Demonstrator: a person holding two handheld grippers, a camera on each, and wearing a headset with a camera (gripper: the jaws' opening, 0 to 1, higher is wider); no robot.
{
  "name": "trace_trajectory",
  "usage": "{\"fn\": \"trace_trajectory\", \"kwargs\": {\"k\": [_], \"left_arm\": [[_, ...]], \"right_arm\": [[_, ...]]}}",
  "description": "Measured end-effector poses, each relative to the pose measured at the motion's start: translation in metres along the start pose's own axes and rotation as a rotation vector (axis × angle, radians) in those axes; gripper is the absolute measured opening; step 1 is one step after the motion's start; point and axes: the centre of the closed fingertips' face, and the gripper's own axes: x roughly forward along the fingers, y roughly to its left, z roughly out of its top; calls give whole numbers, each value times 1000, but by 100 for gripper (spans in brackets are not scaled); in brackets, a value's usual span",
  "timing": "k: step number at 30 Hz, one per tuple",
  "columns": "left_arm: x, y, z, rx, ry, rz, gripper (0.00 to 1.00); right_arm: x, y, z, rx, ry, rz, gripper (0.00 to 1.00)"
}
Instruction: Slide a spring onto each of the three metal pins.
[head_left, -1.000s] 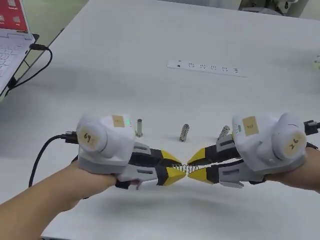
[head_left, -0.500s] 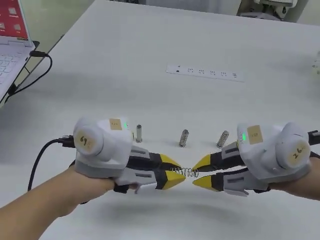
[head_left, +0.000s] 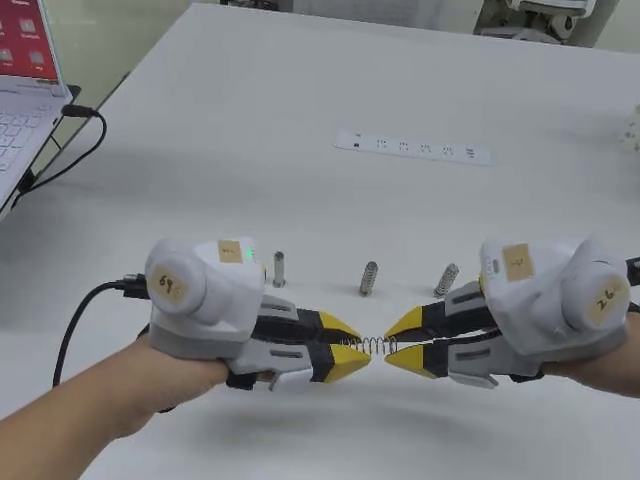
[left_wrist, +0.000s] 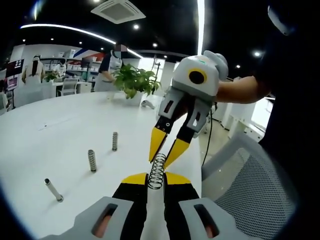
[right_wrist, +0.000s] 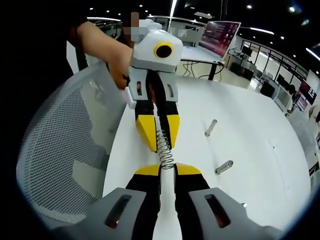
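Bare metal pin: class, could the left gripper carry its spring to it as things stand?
Probably yes. The left gripper is shut on the spring, and the bare metal pin stands free just beyond it; the right gripper's open jaws straddle the spring's far end.

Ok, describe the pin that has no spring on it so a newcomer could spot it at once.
On the white table, look nearer than the long white power strip to a row of three short pins. The leftmost pin is the one: bare smooth metal, while the middle pin and right pin are each spring-covered.
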Motion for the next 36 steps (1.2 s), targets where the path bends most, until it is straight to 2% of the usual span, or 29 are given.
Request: {"fn": "trace_trajectory", "kwargs": {"k": [1, 2, 8, 22, 36], "left_arm": [[-1, 0, -4, 9, 22, -2, 2], [0, 0, -5, 12, 18, 2, 2], [-1, 0, -4, 12, 10, -1, 2], [-2, 1, -6, 11, 11, -2, 2], [-3, -1, -8, 9, 8, -7, 2]], "right_arm": [[-1, -2, 1, 5, -2, -8, 7], [-3, -1, 6, 26, -25, -3, 7], [-4, -1, 8, 2, -16, -4, 6], [-7, 1, 23, -23, -44, -1, 7], [-9, 6, 35, -6, -91, 17, 7]]}}
